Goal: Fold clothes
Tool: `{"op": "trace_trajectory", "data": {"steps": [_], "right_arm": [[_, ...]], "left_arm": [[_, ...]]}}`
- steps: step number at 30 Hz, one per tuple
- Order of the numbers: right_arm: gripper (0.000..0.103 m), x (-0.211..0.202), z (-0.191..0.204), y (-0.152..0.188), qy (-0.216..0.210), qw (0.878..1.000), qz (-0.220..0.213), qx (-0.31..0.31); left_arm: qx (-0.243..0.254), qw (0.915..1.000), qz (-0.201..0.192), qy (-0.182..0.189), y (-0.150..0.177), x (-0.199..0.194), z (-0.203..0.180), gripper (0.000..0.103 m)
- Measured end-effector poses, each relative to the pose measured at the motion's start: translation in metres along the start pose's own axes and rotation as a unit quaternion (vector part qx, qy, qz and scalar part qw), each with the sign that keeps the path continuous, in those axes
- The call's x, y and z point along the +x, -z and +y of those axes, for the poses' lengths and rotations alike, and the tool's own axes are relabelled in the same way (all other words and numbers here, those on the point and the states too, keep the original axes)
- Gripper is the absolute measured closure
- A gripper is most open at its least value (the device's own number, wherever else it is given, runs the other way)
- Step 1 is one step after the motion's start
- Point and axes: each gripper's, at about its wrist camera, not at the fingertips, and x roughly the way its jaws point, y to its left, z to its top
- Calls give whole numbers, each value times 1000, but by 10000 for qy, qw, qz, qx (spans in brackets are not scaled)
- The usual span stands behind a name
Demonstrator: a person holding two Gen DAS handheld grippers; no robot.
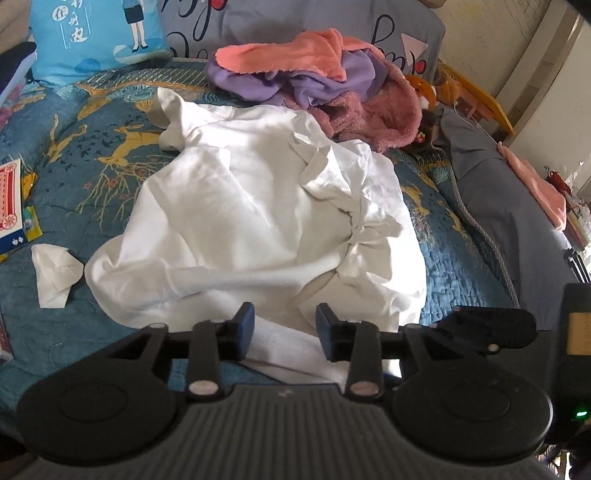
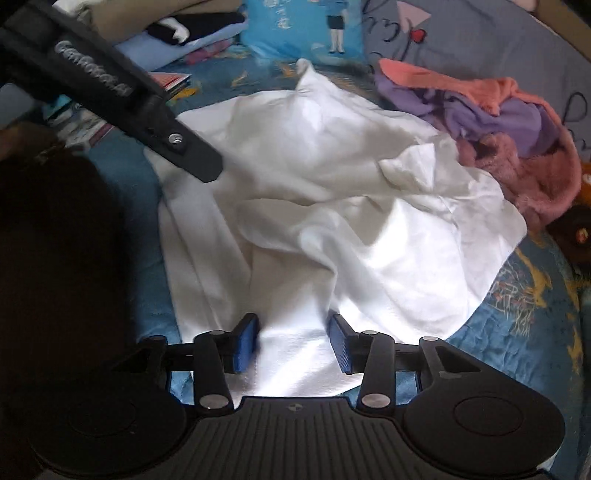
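Observation:
A crumpled white garment (image 1: pixel 251 206) lies spread on the blue patterned bedspread (image 1: pixel 92 158). My left gripper (image 1: pixel 285 326) hovers at its near edge, blue pads apart, with a ribbed white hem lying between them and no pad pressing on it. In the right wrist view the same white garment (image 2: pixel 314 206) fills the middle. My right gripper (image 2: pixel 295 341) stands open over its near hem, cloth showing in the gap between the fingers. The left tool's black body (image 2: pixel 110 88) crosses the upper left of that view.
A heap of pink, purple and coral clothes (image 1: pixel 332 81) lies behind the garment. A blue cushion (image 1: pixel 96 37) stands at the back left. A crumpled tissue (image 1: pixel 55 273) and a card box (image 1: pixel 11 206) lie to the left. Folded clothes (image 2: pixel 184 33) are stacked at the far left.

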Motion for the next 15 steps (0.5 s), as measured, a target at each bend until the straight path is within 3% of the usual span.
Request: {"op": "trace_trajectory", "data": {"steps": [1,5,8,11,15], "right_arm": [[93,-1,-4,0,-46,9999,-18,165],[94,-15,-35,0,-604,9909,-98,1202],[94,-33,-52,5,-952,9821,-229,1611],[94,-52,-63,10,-1294,9771,-349,1653],[94,-61,-62,13,-1524,9825,-211,1051]], "left_arm": [[0,10000,-1,3,0,0,0,63],[0,10000,-7,13,0,0,1,63],[0,10000,-11,22,0,0,1,63],[1,10000,-15,30,0,1,1,63],[-7,10000,-23,47,0,0,1,63]]}}
